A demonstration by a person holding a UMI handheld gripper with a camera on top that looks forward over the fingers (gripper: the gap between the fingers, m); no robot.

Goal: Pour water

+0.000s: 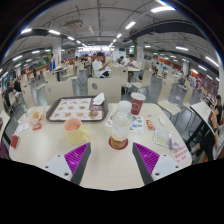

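A clear plastic water bottle stands upright on a round brown coaster on the pale table, just ahead of my fingers and centred between them. My gripper is open and empty, with its purple pads wide apart and short of the bottle. A red cup stands beyond the bottle to the right. A pink cup stands to the left of the bottle.
A patterned tray with small items lies beyond the cups on the left. A clear cup stands at the far left. Small packets lie on the right. Chairs and further tables fill the hall behind.
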